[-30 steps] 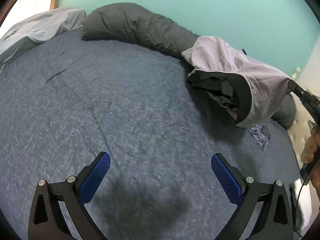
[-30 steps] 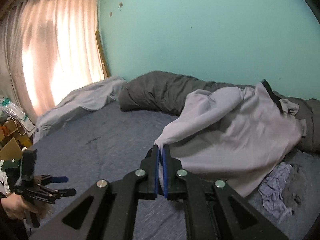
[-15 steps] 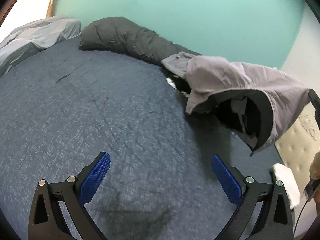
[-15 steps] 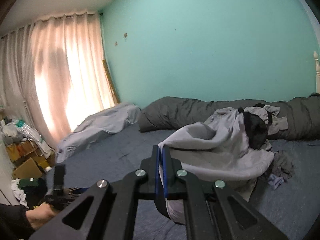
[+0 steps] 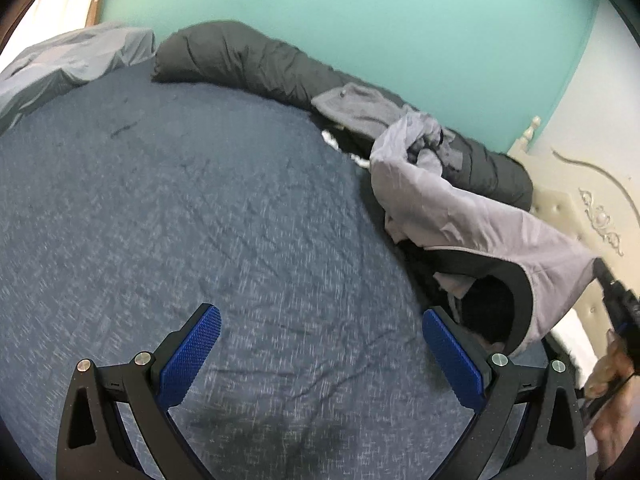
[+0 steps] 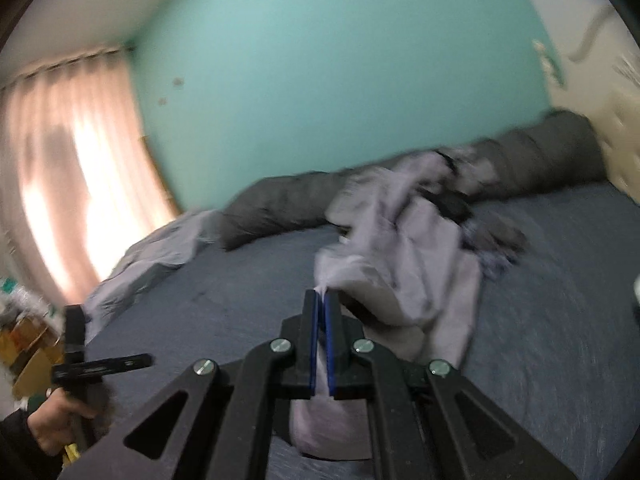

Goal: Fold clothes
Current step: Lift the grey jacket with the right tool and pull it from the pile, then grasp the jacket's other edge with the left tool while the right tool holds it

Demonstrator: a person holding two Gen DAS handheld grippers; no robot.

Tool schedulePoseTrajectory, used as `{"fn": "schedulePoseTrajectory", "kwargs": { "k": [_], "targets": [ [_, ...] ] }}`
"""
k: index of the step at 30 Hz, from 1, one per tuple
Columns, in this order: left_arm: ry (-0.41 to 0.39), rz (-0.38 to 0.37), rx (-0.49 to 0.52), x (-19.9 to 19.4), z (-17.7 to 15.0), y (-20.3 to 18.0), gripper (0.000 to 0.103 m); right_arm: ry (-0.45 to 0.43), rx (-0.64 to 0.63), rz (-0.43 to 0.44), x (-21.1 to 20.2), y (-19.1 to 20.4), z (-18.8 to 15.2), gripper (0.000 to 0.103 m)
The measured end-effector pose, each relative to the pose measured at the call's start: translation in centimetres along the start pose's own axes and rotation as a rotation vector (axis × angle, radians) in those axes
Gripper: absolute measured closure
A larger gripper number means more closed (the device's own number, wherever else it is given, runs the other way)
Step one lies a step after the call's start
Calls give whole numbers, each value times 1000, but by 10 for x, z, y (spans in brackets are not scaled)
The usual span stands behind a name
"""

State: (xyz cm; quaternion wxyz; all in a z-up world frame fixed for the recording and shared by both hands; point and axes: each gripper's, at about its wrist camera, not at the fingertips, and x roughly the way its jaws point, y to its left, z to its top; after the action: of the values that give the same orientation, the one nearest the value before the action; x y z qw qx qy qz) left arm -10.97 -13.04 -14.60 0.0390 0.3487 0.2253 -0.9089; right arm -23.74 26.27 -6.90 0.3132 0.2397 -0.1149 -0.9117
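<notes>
A home bedroom: a wide bed (image 5: 200,208) under a blue cover fills the room, with an ornate cream headboard (image 5: 592,216) at its end, a rolled dark duvet (image 5: 256,64) along its far side, and curtains (image 6: 68,168) beyond.

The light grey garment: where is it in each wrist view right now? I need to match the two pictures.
Left wrist: the light grey garment hangs at the right, stretched from the pile toward the right gripper at the frame edge.
Right wrist: the garment sits centre, an edge pinched in the shut right gripper.
Shared landmark: the dark grey rolled duvet along the teal wall.
</notes>
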Motion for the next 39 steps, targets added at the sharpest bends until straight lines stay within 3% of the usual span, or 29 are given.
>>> {"fn": "schedulePoseTrajectory", "kwargs": {
  "k": [2, 10, 16, 18, 20, 22, 29, 31, 34, 39],
  "targets": [
    [13, 2, 4, 8, -7, -1, 0, 8, 45, -49, 9, -19, -15, 100],
    [58, 33, 37, 47, -16, -6, 0, 9, 277, -99, 24, -86, -68, 97],
    [97, 52, 97, 78, -24, -20, 0, 66, 276, -146, 37, -95, -95, 97],
    [106, 58, 109, 85, -24, -24, 0, 74, 276, -176, 39, -97, -103, 90],
    [105, 59, 121, 91, -25, -27, 0, 67, 308, -161, 37, -100, -113, 72],
    [107, 62, 141, 97, -26, -31, 0, 61, 342, -144, 35, -103, -122, 61],
    [133, 87, 175, 115, -23, -41, 0, 94, 393, -61, 33, -100, -139, 57],
    [141, 99, 175, 116, -23, -42, 0, 84, 403, -46, 30, -99, -140, 49],
    [144, 106, 180, 115, -22, -43, 0, 87, 419, -27, 29, -97, -139, 45],
    [171, 112, 172, 118, -20, -43, 0, 170, 375, 34, 50, -83, -145, 46]
  ]
}}
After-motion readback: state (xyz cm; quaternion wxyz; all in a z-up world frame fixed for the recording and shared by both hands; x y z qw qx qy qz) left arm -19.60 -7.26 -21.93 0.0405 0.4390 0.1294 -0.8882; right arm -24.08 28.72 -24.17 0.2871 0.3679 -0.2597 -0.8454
